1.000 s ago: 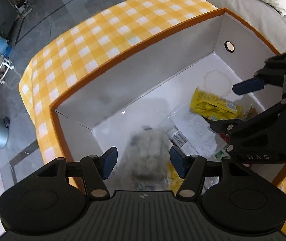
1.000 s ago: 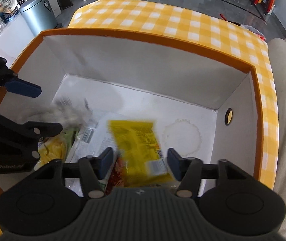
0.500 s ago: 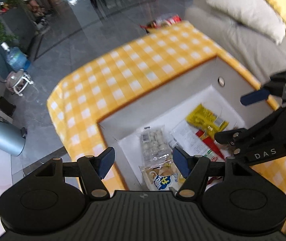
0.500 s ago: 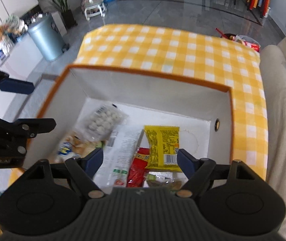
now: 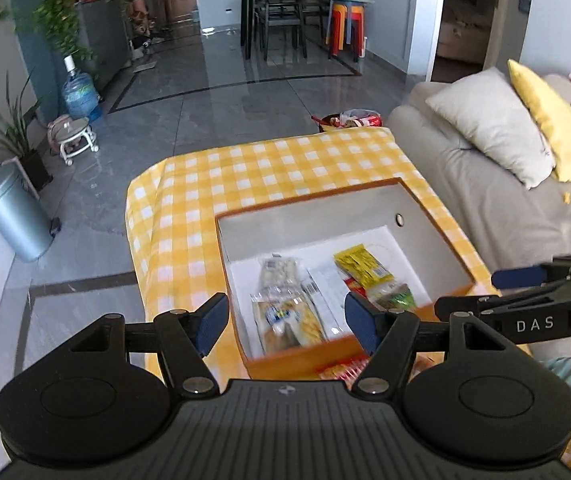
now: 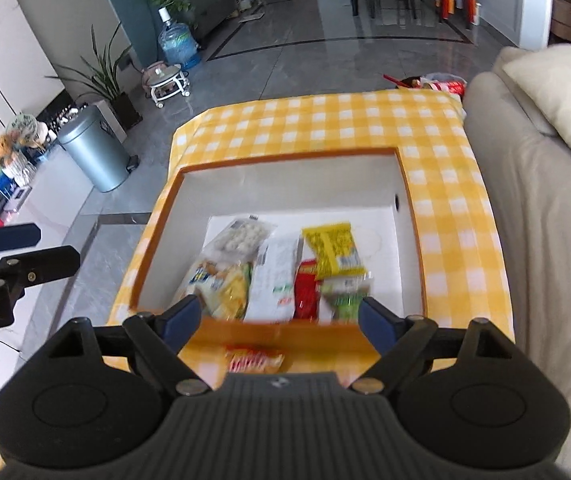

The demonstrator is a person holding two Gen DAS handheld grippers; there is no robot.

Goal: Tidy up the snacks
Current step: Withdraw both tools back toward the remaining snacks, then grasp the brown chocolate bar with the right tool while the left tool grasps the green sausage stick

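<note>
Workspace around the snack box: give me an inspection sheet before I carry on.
Surface: table under a yellow checked cloth, bare beyond the box.
Job's things: orange-rimmed box holds a bag of white balls, a yellow packet, a white packet, a red packet, a green packet and a yellow-blue bag; one red-and-yellow packet lies outside, at the box's near wall.
Clutter: nothing seen.
Grippers: left gripper and right gripper both open, empty, above the box's near edge.
Cables: nothing seen.
Surroundings: sofa on the right, grey bin and water jug on the floor.
</note>
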